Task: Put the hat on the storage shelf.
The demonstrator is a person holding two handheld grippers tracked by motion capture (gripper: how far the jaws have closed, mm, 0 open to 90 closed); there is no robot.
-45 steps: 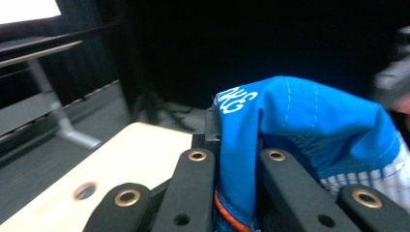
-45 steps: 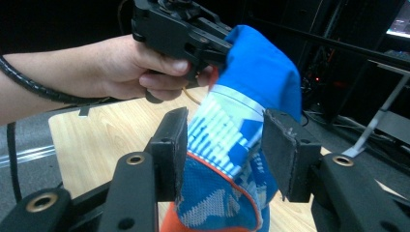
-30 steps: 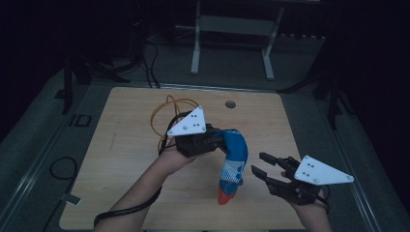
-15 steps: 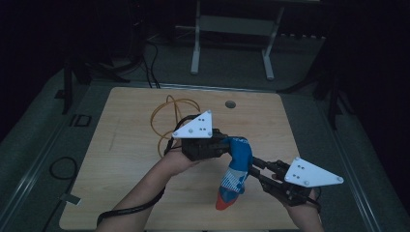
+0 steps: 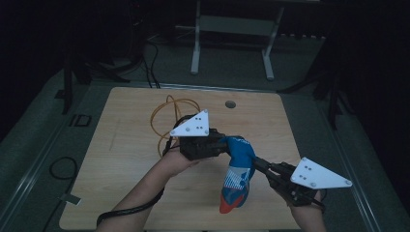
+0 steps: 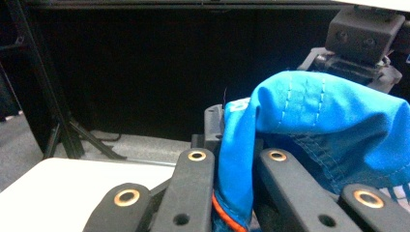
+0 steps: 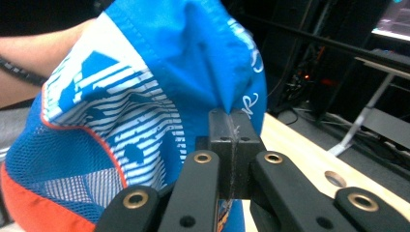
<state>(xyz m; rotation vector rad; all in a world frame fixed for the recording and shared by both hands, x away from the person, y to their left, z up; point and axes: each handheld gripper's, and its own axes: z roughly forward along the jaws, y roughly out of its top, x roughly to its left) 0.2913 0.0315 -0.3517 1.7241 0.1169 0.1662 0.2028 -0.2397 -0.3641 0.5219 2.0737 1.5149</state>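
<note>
Grippers clamp a blue cap [image 5: 238, 166] from both sides above the wooden table [image 5: 121, 145]: the left gripper [image 5: 223, 144] pinches its top edge, the right gripper [image 5: 257, 164] its side. Orange cable [image 5: 162, 116] loops on the tabletop; the room beyond is dark.

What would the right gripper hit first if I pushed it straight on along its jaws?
The right gripper is already shut on the blue cap, so it would drive into that fabric first. Just beyond, up-left in the high view, sits the left gripper, also clamped on the cap; depth between them is unclear.
</note>
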